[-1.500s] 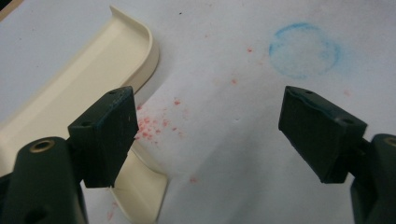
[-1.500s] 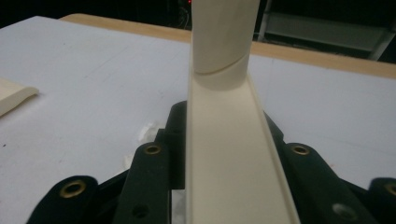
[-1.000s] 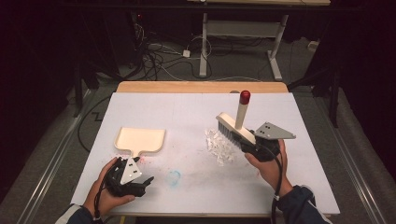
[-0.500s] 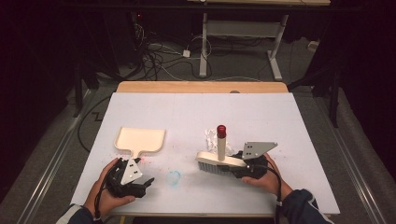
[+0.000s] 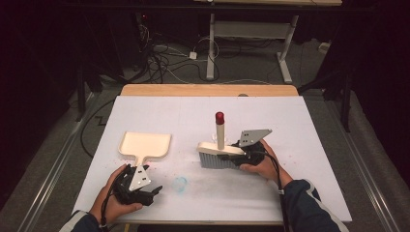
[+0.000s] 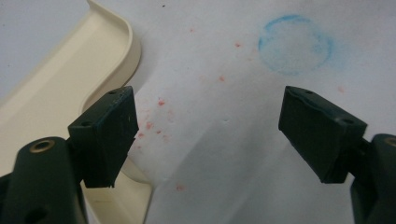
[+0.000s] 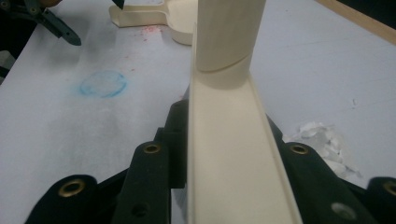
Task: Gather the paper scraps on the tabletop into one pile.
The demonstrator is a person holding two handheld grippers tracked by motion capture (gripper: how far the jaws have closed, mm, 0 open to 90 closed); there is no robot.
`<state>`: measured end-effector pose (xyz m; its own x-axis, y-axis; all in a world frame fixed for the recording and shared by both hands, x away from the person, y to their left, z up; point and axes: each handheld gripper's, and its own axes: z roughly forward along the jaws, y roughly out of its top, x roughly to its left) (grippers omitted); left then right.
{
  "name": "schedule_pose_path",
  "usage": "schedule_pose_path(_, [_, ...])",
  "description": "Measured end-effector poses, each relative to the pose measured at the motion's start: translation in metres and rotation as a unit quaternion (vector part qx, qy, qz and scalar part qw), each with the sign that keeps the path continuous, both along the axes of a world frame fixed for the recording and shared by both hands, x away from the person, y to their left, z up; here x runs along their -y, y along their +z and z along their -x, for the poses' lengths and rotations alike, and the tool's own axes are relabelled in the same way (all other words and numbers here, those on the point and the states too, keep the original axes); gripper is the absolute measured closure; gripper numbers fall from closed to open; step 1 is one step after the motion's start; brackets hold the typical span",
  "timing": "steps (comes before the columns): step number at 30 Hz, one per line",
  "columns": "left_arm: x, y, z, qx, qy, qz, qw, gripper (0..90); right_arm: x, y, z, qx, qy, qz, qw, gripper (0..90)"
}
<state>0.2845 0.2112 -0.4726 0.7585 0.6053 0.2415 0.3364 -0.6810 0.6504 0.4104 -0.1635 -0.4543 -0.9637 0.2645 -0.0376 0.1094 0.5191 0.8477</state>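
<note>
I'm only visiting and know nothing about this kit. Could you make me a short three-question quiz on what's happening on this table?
1. True or false: the right gripper is shut on the cream hand brush with grey bristles and a red-tipped handle.
2. Which thing lies beside the open left gripper? A) cream plastic dustpan B) metal bowl C) green sponge
3. Fill in: the ring mark on the white table cover is coloured ____.

Key: 1 true. 2 A. 3 blue.
</note>
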Motion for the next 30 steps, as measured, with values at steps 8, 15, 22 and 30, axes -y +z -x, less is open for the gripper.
schedule_pose_path(8, [0.001,-0.001,0.0,-0.004,-0.003,-0.001,1.0,19.0,-0.002,0.004,-0.012,0.01,-0.022,-0.014,0.9996,67.3])
schedule_pose_path(15, [0.0,0.0,0.001,0.003,-0.003,-0.004,1.0,19.0,0.002,0.026,0.006,0.031,-0.05,-0.035,0.9976,67.3])
schedule_pose_path(22, [-0.004,0.004,0.005,0.011,0.004,0.0,0.9999,19.0,0.023,0.053,0.046,0.056,-0.134,-0.053,0.988,67.3])
schedule_pose_path(30, [-0.004,0.004,0.006,0.012,0.002,-0.002,0.9999,19.0,0.054,0.052,0.08,0.059,-0.221,-0.043,0.9725,67.3])
